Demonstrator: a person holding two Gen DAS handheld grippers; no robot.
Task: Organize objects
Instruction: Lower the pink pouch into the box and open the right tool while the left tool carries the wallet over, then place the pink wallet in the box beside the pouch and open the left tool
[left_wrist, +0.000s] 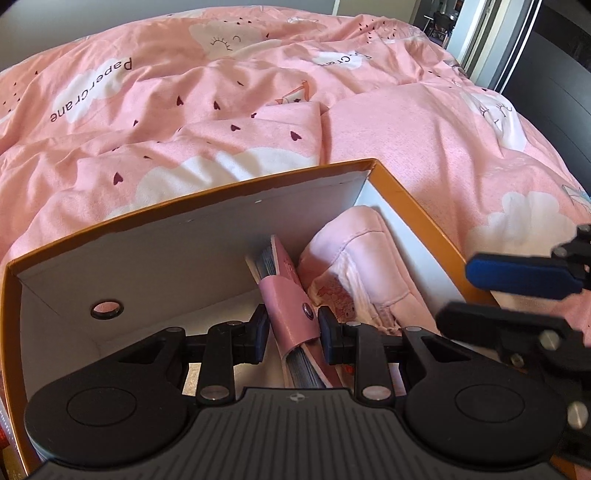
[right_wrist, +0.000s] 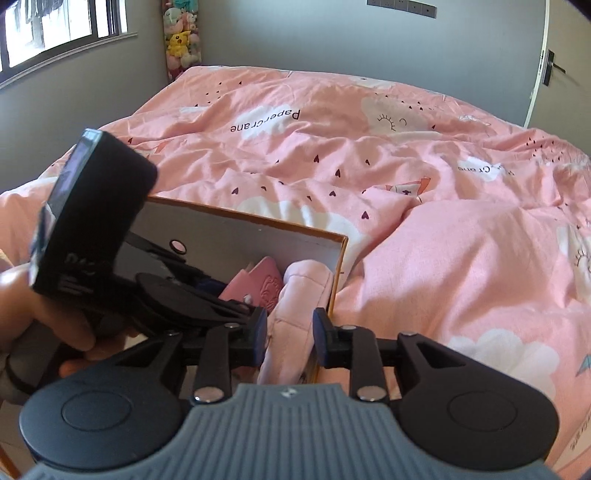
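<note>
Black ribbed housing fills the bottom of each wrist view and cuts off whatever lies beneath it. Left gripper (left_wrist: 291, 330): jaws set narrow astride a pink notebook (left_wrist: 291, 306); whether the blue pads actually press its leather-like strap cannot be told. The notebook stands tilted inside the box (left_wrist: 406, 201), its page edges showing blue-grey, a metal snap on the strap; its lower end is hidden behind the housing. Just beside it, on the right, a soft pale pink pouch (left_wrist: 354, 254) of stitched, padded fabric leans against the box's right wall.

Right gripper (right_wrist: 289, 334): jaws at a moderate gap either side of the pouch (right_wrist: 295, 317), where the pouch rises over the near corner of the box; contact cannot be confirmed. From the left wrist view this gripper enters at the right edge, level with the box rim, one blue pad visible.

Box is cardboard, orange outside, white inside, open-topped, with a round ringed hole in one wall. Its near wall is out of view. It rests on a bed under a rumpled pink duvet (left_wrist: 424, 140) printed with clouds and small hearts.

Left hand (right_wrist: 55, 325) grips its tool's handle, fingers curled, partly masked by a black camera block (right_wrist: 96, 214).
</note>
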